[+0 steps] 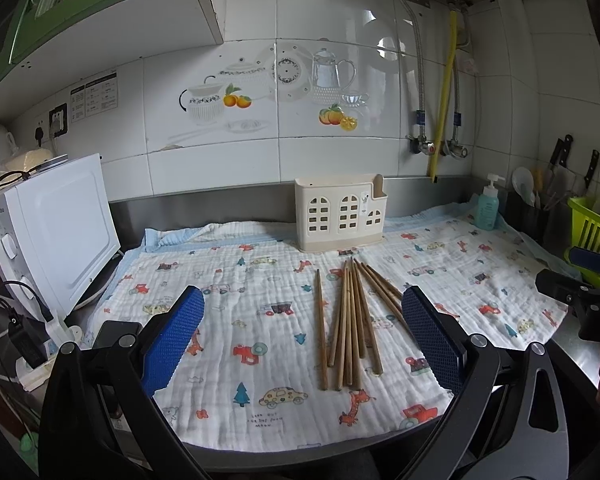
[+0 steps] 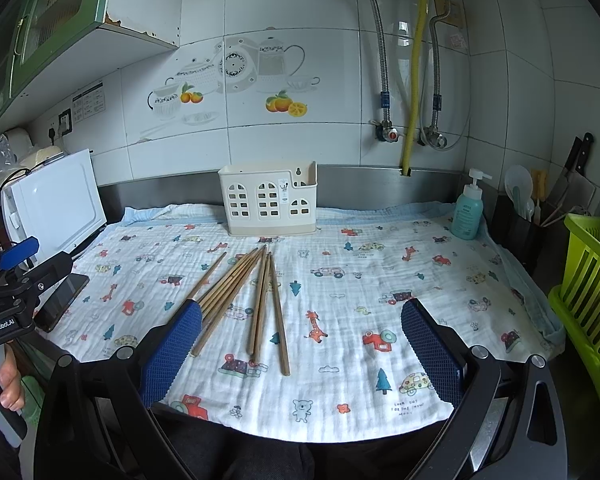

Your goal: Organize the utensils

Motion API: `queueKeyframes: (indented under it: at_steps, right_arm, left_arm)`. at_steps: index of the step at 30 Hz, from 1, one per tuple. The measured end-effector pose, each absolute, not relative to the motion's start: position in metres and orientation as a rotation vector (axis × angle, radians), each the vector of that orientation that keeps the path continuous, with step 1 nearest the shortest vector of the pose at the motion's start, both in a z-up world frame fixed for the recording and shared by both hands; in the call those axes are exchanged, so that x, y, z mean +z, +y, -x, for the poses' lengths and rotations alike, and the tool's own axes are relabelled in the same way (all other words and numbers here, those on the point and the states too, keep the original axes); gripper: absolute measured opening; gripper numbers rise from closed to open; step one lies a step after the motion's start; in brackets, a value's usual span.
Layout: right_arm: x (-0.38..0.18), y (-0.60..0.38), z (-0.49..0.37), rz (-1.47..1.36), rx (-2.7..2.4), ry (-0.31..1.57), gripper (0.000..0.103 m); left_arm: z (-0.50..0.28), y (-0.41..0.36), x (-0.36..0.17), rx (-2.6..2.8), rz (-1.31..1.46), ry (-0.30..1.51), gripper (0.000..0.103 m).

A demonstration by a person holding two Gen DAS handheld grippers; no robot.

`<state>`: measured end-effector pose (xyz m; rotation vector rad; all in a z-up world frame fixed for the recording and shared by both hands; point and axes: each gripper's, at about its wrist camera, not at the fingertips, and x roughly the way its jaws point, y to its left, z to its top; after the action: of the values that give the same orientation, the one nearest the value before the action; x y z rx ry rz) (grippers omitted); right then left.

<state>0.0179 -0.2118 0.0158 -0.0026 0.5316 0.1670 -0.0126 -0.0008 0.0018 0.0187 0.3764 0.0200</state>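
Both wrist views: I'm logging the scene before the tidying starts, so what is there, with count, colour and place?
chopsticks: about nine, brown wood, loose on the cloth, centre
holder: one, cream plastic, upright at the cloth's back edge
cloth: one, white with cartoon prints, over the counter
soap bottle: one, teal with white pump, back right
microwave: one, white, left
phone: one, dark, left edge of the cloth
basket: one, lime green, far right
knives: several, black handles, right wall
left gripper: blue pads, open, empty
right gripper: blue pads, open, empty
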Motion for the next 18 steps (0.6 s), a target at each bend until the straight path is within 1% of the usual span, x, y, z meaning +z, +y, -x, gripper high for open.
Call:
queueKeyframes:
  at_steps: [18]
  right_arm:
    - [0.0167, -0.2118, -0.0174, 0.003, 0.169, 0.533, 0.097]
  left_arm:
    - [0.0096, -0.0037, -0.002, 0.018, -0.018, 0.385, 0.098]
